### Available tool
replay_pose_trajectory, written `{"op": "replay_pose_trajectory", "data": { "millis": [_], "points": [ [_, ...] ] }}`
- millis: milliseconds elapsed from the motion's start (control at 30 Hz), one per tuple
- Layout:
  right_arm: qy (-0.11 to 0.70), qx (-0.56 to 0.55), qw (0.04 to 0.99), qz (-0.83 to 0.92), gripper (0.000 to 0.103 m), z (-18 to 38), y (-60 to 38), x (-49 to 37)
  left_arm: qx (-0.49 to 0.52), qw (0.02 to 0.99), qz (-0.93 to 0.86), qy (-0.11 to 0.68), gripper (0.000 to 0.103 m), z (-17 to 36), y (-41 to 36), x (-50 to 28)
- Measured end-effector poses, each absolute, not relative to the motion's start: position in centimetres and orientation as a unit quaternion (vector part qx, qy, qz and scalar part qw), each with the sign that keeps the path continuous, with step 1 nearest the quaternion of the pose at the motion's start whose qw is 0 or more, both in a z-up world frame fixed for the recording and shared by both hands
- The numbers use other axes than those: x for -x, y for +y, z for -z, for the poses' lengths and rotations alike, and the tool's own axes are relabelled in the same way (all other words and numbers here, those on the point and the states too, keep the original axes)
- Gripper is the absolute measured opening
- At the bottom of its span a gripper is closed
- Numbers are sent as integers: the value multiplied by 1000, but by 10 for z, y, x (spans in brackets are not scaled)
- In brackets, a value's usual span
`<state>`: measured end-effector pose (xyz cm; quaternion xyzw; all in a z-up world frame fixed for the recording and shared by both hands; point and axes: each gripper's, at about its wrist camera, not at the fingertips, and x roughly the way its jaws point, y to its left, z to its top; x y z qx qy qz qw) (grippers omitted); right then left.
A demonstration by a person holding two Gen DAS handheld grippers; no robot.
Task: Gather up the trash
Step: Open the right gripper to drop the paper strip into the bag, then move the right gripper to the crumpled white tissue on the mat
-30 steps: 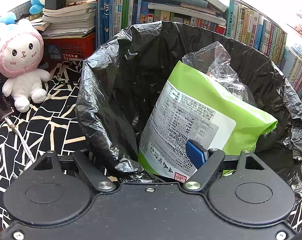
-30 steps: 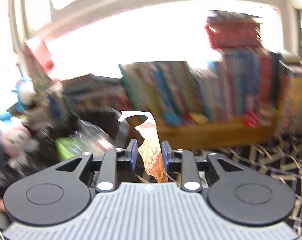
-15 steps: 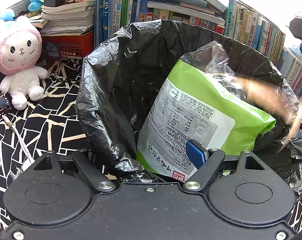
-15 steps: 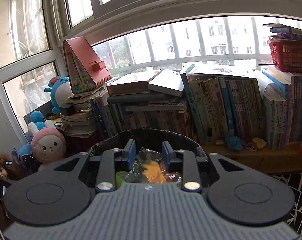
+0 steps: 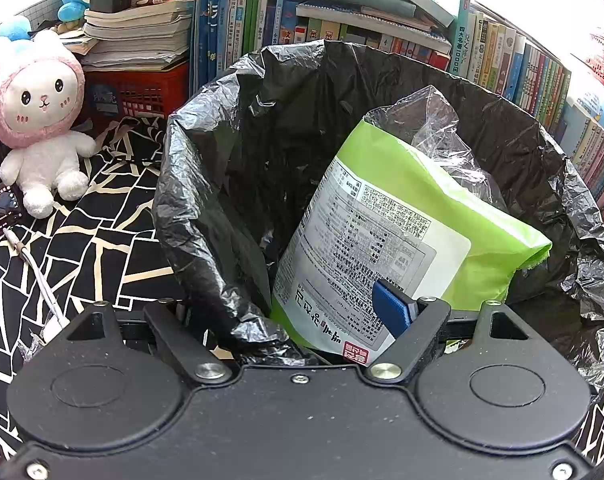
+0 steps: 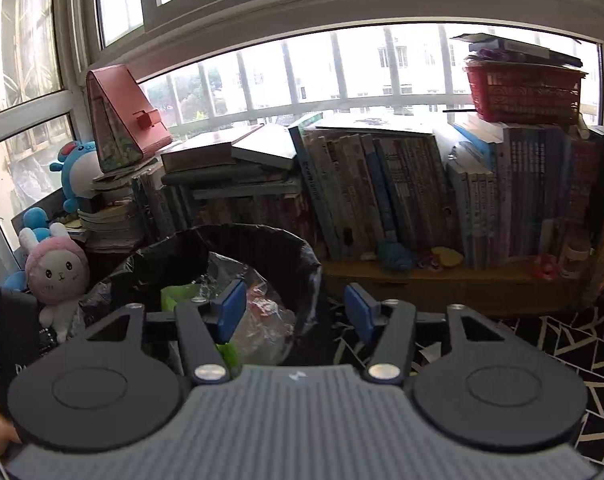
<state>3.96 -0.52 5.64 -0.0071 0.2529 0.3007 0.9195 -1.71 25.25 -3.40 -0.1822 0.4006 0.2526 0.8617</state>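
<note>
A crinkled black bin liner (image 5: 229, 184) is holding a glossy green pouch (image 5: 402, 232). The left gripper (image 5: 302, 316) is gaping around the liner's rim; the right gripper (image 6: 295, 312) is opening, empty, above black-and-white patterned fabric (image 6: 562, 344).

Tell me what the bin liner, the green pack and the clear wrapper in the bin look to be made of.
Bin liner: thin black plastic film, glossy, with crinkled folds. Green pack: probably soft plastic packaging, smooth satin finish, with a printed white label. Clear wrapper: transparent crinkly film, likely cellophane or thin plastic, catching shiny highlights.

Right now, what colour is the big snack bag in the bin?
Bright green snack bag with a white label; clearest in the left wrist view.
</note>
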Motion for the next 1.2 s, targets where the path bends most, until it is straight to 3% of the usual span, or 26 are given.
{"op": "replay_pose_trajectory", "data": {
  "millis": [367,767,1200],
  "points": [
    [322,42,922,-211,85,12,-68,-25,180,861,-254,401,80,34,252,17],
    [422,67,889,-166,86,92,-95,-17,175,860,-257,405,80,34,251,16],
    [470,93,863,-157,86,144,-97,-20,165,859,-263,406,80,34,248,15]
  ]
}}
